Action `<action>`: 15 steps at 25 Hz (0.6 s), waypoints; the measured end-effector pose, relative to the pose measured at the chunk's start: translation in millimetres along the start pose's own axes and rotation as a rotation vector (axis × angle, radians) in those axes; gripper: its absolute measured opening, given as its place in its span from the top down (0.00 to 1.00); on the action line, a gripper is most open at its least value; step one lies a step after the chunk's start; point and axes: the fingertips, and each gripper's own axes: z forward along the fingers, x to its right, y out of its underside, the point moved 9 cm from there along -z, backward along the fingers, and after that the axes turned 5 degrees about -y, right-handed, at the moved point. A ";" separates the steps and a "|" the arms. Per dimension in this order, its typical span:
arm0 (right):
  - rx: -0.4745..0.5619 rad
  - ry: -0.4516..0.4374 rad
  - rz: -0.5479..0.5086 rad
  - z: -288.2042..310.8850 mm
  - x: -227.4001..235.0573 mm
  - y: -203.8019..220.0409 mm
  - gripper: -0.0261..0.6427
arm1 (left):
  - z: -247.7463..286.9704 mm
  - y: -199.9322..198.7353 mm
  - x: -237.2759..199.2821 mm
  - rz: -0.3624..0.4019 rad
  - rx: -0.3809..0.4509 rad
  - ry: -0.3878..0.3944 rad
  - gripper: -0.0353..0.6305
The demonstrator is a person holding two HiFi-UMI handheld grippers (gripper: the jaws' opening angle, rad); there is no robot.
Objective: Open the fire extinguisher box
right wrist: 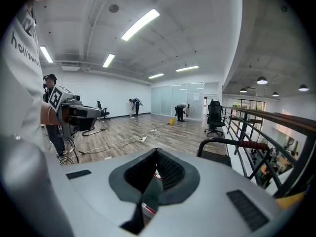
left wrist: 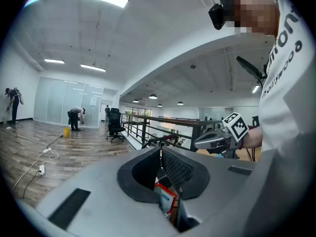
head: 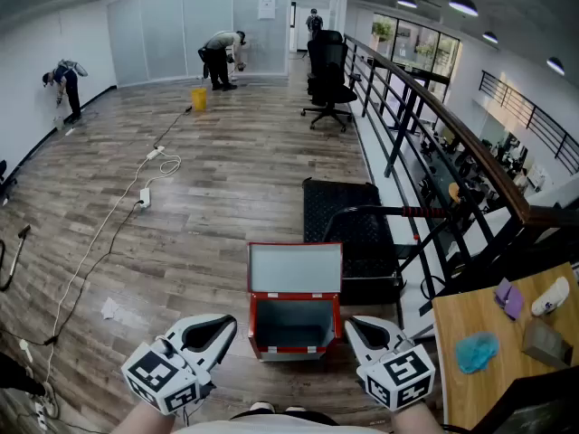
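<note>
Left hand-held gripper (left wrist: 161, 151) before barely visible box (left wrist: 164, 198)

L claw (head: 230, 323) & R claw (head: 349, 323): same build. Smooth gry plastic shells taper to a rounded nose, w/ a blk teardrop recess on top. Each has a white cube (head: 161, 378) w/ blk square markers at the rear. From the claws' own cams: blk pads (left wrist: 178, 169) w/ fine cross-hatch texture, and dark slot vents in the gry shell. Person wears a white top (left wrist: 289, 98) w/ blk lettering and a blk head cam (left wrist: 220, 11).
</note>
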 end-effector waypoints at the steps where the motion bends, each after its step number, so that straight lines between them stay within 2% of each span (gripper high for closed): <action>1: -0.002 -0.001 0.000 -0.2 -0.1 0.3 0.95 | 0.1 -0.5 0.3 0.002 0.000 0.001 0.92; 15: -0.033 -0.021 -0.010 0.0 -7.1 10.6 0.95 | -7.9 8.0 6.0 0.011 -0.024 0.015 0.92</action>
